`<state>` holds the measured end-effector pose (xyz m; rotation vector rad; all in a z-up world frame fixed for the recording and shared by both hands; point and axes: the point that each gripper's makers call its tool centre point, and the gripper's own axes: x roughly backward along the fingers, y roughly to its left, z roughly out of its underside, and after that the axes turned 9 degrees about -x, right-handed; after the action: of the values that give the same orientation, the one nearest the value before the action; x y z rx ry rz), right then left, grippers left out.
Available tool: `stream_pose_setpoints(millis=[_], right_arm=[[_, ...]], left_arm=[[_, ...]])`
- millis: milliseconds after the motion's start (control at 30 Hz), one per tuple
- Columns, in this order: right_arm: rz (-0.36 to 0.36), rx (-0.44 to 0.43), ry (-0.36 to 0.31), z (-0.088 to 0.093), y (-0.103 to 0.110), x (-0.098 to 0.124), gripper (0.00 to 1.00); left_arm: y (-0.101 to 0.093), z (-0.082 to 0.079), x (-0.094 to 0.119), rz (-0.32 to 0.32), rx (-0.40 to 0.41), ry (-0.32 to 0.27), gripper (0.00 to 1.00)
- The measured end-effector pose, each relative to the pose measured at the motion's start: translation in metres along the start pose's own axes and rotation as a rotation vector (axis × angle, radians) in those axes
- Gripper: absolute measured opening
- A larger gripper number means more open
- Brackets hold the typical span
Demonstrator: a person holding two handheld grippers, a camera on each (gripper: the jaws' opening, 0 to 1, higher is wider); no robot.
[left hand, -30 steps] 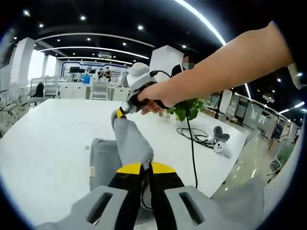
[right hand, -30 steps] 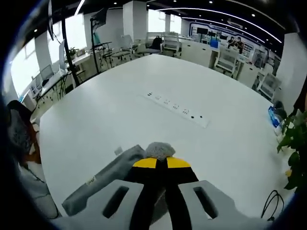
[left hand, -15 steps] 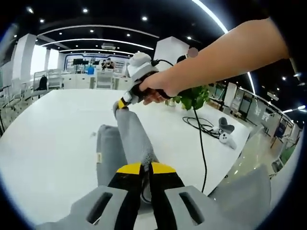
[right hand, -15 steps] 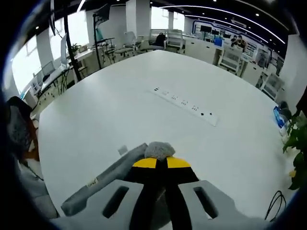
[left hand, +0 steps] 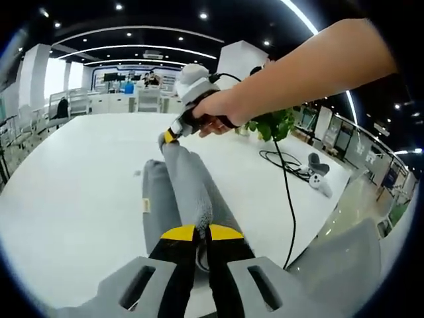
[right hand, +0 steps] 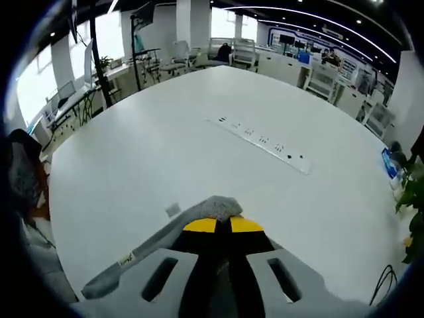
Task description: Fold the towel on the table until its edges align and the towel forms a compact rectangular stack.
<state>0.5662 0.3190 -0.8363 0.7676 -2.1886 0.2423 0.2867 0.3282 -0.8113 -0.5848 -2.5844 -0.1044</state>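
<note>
Mid-fold: we hold the grey towel (left hand: 189, 192) stretched between both grippers, above the white worktop (left hand: 73, 179).

Room is an open office with ceiling lights; the worktop carries a power strip (right hand: 265, 142), and a cable (left hand: 286, 199) trails by its edge. Compared with a second ago, the towel hangs longer and lies flatter on the worktop, so we judge the fold is advancing. Left gripper (left hand: 201, 233) jaws pinch one towel corner; right gripper (right hand: 223, 225) jaws clamp the other.
</note>
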Motion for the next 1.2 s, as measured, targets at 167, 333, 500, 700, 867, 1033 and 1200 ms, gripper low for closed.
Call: stream_pose_setpoints(millis=[167, 333, 500, 700, 867, 1033, 1200], right_arm=[[0.002, 0.002, -0.005, 0.002, 0.0, -0.007, 0.02], [-0.002, -0.003, -0.006, 0.005, 0.001, -0.007, 0.02], [-0.006, -0.014, -0.005, 0.006, 0.005, -0.019, 0.02], [-0.014, -0.016, 0.005, 0.009, 0.011, -0.036, 0.02], [-0.015, -0.006, 0.011, 0.013, 0.013, -0.037, 0.03], [-0.029, -0.003, 0.011, 0.015, 0.018, -0.037, 0.04], [-0.048, 0.013, -0.006, 0.013, 0.021, -0.045, 0.05]], left_arm=[[0.002, 0.008, 0.001, -0.006, -0.005, 0.039, 0.05], [0.006, 0.016, 0.001, -0.019, -0.003, 0.08, 0.06], [0.008, 0.025, -0.001, -0.019, -0.009, 0.122, 0.06], [0.015, 0.035, -0.001, -0.026, -0.001, 0.169, 0.06], [0.022, 0.045, -0.004, -0.029, 0.003, 0.209, 0.06], [0.028, 0.049, -0.007, -0.036, 0.004, 0.217, 0.06], [0.034, 0.05, -0.007, -0.052, 0.002, 0.219, 0.09]])
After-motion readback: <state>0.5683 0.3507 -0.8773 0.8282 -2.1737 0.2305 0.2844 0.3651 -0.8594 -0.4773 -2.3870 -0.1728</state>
